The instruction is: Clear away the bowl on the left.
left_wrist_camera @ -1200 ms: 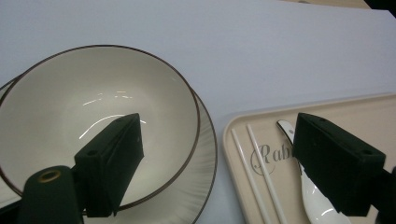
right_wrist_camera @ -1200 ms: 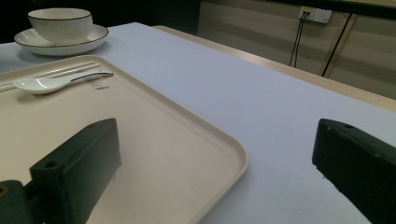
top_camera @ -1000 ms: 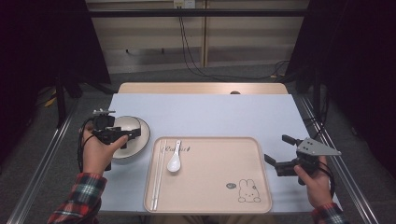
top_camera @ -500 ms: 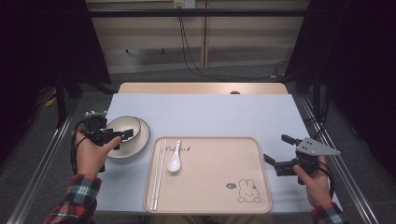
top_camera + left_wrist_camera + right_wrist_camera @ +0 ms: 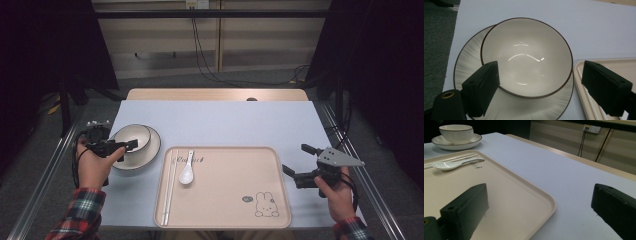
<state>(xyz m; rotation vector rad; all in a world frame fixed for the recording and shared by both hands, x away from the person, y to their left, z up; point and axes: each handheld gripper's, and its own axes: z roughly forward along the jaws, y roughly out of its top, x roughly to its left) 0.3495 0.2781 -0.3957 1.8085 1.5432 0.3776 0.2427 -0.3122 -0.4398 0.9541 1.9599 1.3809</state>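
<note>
A white bowl with a dark rim sits on a ribbed white plate at the table's left. My left gripper hovers at the bowl's near-left side, open. In the left gripper view the bowl lies under the gripper, whose jaws stand wide apart without gripping it, and the plate shows beneath. My right gripper is open beside the right edge of the tray. In the right gripper view that gripper has nothing between its jaws.
The beige tray holds a white spoon and white chopsticks at its left side, and has a rabbit print near its front right. In the right gripper view, the spoon and the bowl lie far off.
My left hand has drawn back a little to the left, uncovering more of the bowl. The right hand has kept still.
</note>
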